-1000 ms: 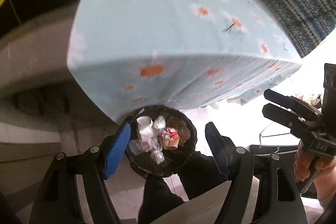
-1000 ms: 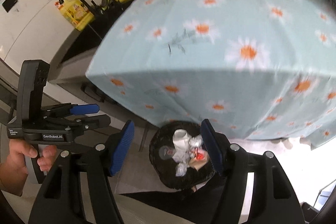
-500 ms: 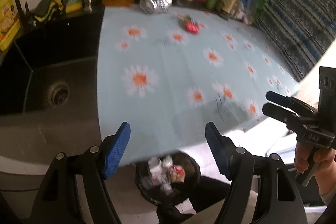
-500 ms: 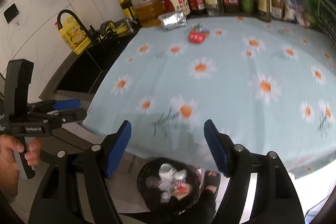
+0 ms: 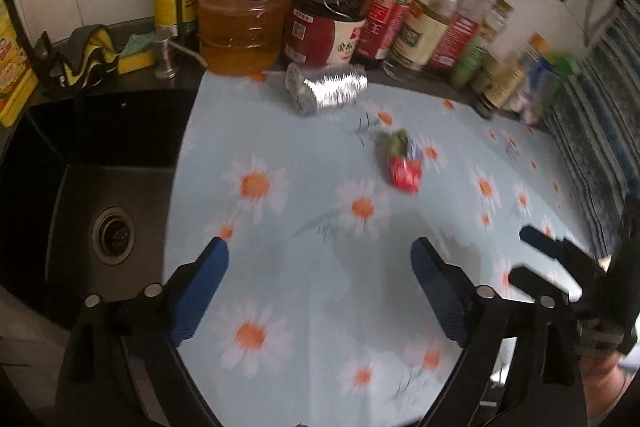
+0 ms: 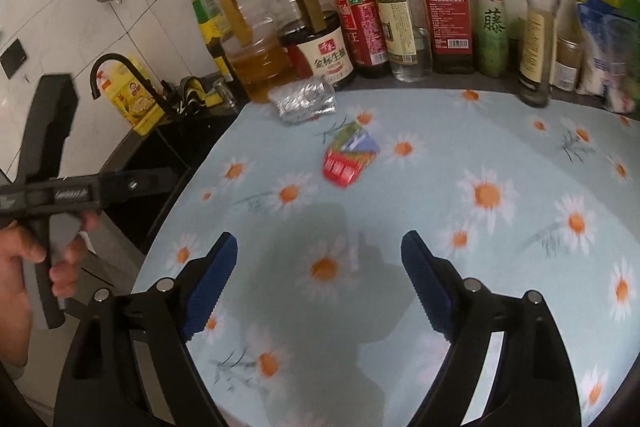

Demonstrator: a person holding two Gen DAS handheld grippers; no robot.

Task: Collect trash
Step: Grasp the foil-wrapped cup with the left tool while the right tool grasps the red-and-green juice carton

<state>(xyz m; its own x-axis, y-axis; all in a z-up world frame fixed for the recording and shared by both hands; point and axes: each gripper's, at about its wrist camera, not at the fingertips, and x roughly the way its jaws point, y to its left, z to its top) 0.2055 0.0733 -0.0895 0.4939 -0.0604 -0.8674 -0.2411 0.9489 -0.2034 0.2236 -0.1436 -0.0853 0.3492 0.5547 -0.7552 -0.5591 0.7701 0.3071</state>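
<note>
A crumpled red, green and blue wrapper (image 5: 403, 162) lies on the daisy-print tablecloth (image 5: 320, 307), also in the right wrist view (image 6: 350, 155). A crushed silver foil packet (image 5: 327, 87) lies beyond it by the bottles, seen too in the right wrist view (image 6: 305, 98). My left gripper (image 5: 320, 279) is open and empty above the near cloth. My right gripper (image 6: 318, 275) is open and empty, also short of the wrapper. It shows at the right of the left wrist view (image 5: 560, 263), and the left one at the left of the right wrist view (image 6: 80, 187).
A row of oil and sauce bottles (image 6: 400, 11) lines the back wall. A black sink (image 5: 92, 203) with a black tap (image 6: 120, 75) lies left of the cloth. A yellow sponge and cloth (image 5: 116, 55) sit behind the sink. Bags (image 6: 604, 51) stand at the back right.
Both grippers have risen from over the trash bin below the counter edge and now point across the tablecloth. The bin has dropped out of view. The wrapper and foil are nearer.
</note>
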